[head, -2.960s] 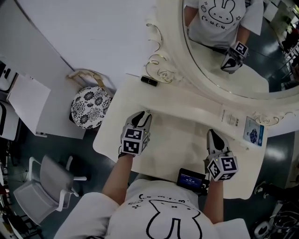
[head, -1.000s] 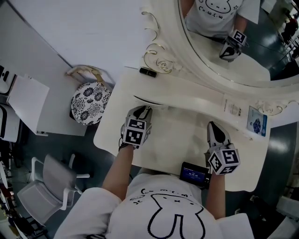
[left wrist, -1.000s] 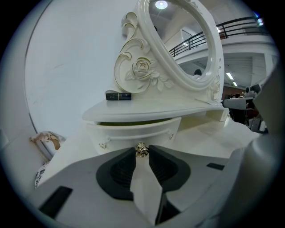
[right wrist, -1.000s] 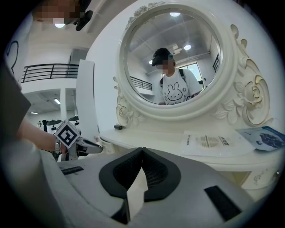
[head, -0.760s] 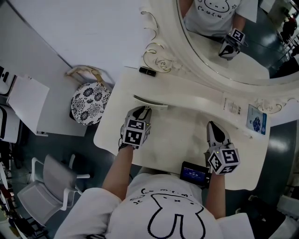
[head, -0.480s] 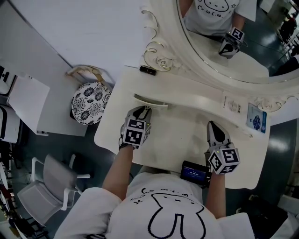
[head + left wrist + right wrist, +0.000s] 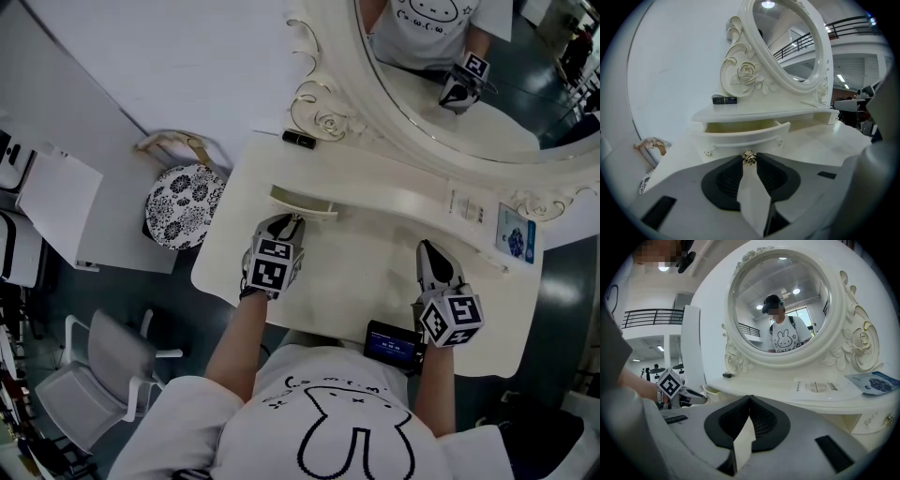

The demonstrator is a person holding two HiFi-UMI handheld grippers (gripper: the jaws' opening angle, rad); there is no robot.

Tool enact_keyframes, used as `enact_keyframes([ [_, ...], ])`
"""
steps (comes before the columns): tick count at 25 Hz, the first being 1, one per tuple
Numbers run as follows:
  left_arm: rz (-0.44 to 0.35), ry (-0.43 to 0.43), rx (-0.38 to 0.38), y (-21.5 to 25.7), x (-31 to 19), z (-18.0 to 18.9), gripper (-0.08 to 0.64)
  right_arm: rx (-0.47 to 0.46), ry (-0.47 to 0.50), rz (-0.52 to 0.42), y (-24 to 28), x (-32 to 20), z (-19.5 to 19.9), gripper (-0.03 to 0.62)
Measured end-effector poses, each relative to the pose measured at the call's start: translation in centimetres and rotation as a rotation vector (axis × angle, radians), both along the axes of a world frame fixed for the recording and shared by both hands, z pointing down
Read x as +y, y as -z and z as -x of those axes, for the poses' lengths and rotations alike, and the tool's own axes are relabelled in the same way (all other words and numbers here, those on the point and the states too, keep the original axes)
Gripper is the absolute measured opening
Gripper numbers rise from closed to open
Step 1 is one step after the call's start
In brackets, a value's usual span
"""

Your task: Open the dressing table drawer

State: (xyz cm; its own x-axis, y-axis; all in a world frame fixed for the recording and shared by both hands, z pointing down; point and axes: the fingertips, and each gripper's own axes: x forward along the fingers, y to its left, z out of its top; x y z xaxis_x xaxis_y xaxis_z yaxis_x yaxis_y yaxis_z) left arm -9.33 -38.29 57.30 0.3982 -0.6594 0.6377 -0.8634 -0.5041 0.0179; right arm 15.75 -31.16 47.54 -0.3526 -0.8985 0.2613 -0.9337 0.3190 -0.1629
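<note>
At the centre of the left gripper view, the left gripper (image 7: pixel 284 225) clamps the small knob (image 7: pixel 749 158) of the part-open drawer (image 7: pixel 740 133); a skewed pull could slip it free. The right gripper (image 7: pixel 750 400) rests closed, empty.

Cream drawer (image 7: pixel 740 133) with a gold knob (image 7: pixel 749 158); cream counter (image 7: pixel 366 272); black-and-white floral stool (image 7: pixel 183 204); black tube (image 7: pixel 299 140); white shirt (image 7: pixel 272 422), black bunny outline.

drawer (image 7: pixel 302 202) under shelf (image 7: pixel 380 184), perhaps lipstick (image 7: pixel 299 140) on it, stool (image 7: pixel 184 205) left
</note>
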Motion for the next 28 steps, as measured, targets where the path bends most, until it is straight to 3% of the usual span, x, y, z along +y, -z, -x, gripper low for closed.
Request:
enact_keyframes([
  [28,-0.014,0.011,0.007,0.2,2.2,0.6,0.109,0.010,0.040,0.006,0.1,1.8,1.3,0.014],
])
